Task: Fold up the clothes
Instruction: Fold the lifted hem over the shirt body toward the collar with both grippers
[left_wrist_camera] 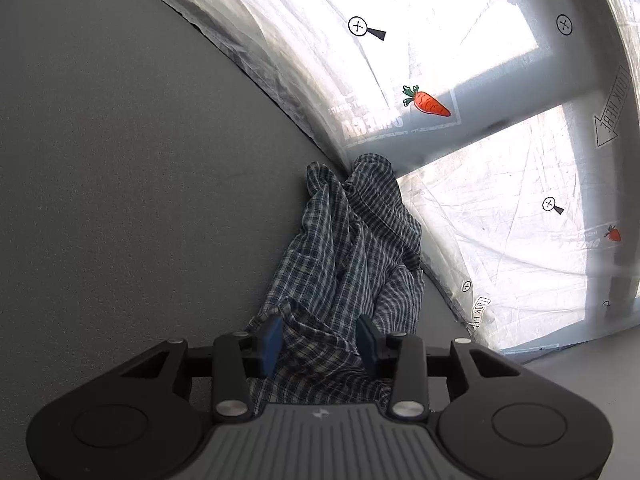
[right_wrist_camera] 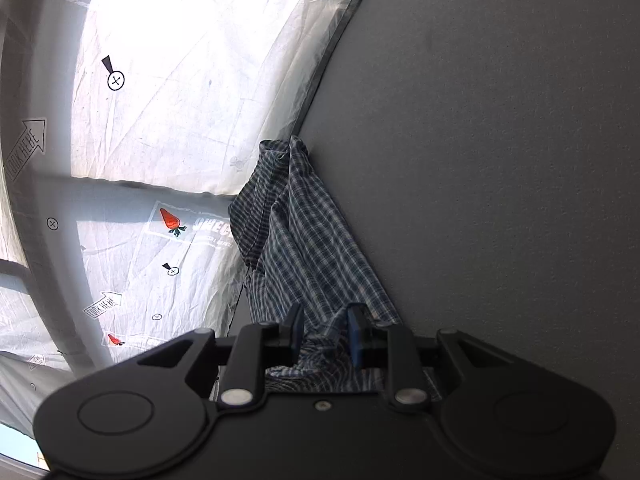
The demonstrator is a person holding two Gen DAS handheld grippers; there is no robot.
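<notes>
A blue-and-white checked shirt (left_wrist_camera: 352, 248) lies crumpled along the edge of the grey table (left_wrist_camera: 140, 180), and its far end hangs over that edge. My left gripper (left_wrist_camera: 319, 342) stands open over the shirt's near end, with flat cloth lying between its blue fingers (left_wrist_camera: 272, 340). In the right wrist view the same shirt (right_wrist_camera: 304, 240) runs away from me along the table edge. My right gripper (right_wrist_camera: 326, 332) has its fingers close together on a puckered fold of the shirt's near end.
The table (right_wrist_camera: 500, 160) stretches off to one side in each view. Beyond its edge a white sheet (left_wrist_camera: 500, 208) printed with carrots, arrows and crossed circles covers the floor, crossed by broad grey shadows.
</notes>
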